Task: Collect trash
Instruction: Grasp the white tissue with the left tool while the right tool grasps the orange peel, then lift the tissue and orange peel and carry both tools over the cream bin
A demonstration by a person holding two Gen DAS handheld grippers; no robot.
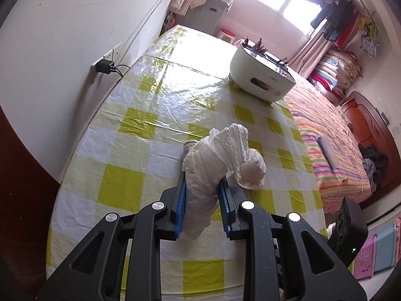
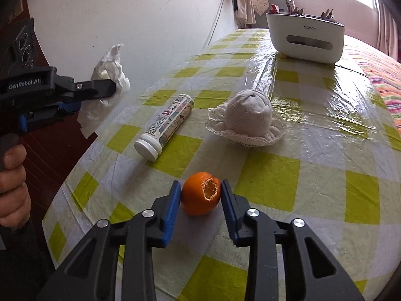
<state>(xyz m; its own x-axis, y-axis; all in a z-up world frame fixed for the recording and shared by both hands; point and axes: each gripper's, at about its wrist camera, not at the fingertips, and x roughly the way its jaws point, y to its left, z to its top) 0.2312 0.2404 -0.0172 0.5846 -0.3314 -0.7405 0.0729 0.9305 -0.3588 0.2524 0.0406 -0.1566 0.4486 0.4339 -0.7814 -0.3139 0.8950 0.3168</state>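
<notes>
- Left gripper (image 1: 203, 188) pinches crumpled tissue (image 1: 213, 160), lifted above table (image 2: 275, 180).
- Right gripper (image 2: 201, 190) clamps orange peel (image 2: 200, 193) resting on table.
- Bottle (image 2: 165, 125) and balled sock (image 2: 248, 115) lie beyond; white bin (image 2: 305, 40) far back.

Orange (image 2: 200, 193) on table (image 2: 313, 175) near front edge, between right gripper (image 2: 201, 188) fingers. Tube (image 2: 165, 126) lies behind-left of it, sock ball (image 2: 246, 116) behind-right, bin (image 2: 304, 37) at far end. Left gripper (image 2: 110, 89) off table's left side, tissue (image 2: 110, 72) in it, above the surface. Bed (image 1: 330, 145) right of table.
</notes>
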